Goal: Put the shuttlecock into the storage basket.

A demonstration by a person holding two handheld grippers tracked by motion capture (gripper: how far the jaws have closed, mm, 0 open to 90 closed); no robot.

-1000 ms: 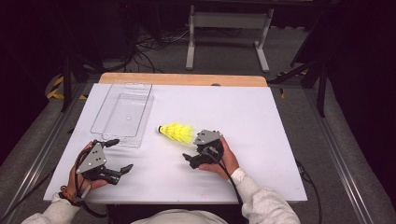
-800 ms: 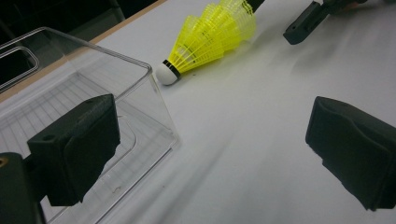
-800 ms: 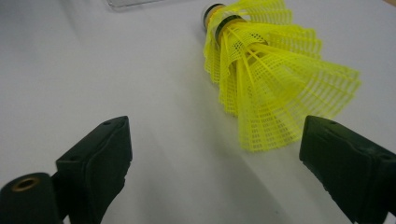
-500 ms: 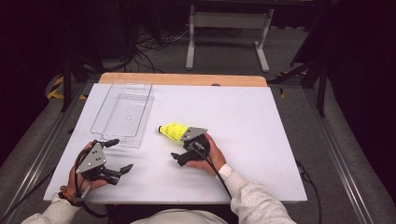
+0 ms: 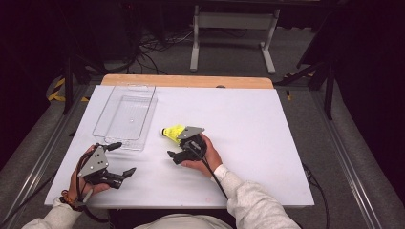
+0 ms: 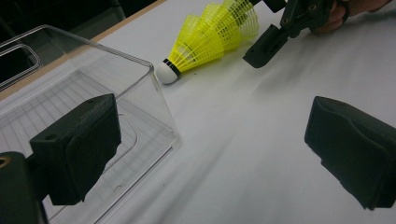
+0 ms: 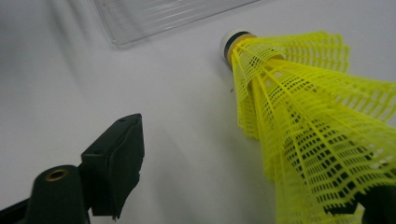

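One light, springy yellow shuttlecock [image 5: 172, 132] lies inside the right gripper [image 7: 243, 186], whose half-wide jaws, just closing, should pinch its skirt gently.

We see a yellow plastic-mesh shuttlecock [image 7: 303, 116], a glossy clear plastic tray [image 6: 93, 93], and matt black fingers [image 6: 74, 149].

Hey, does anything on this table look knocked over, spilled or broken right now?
Nothing stands out. The yellow shuttlecocks, nested in a stack, lie on their side on the white table beside the clear plastic bin, with no damage visible. The bin sits flat and looks empty.
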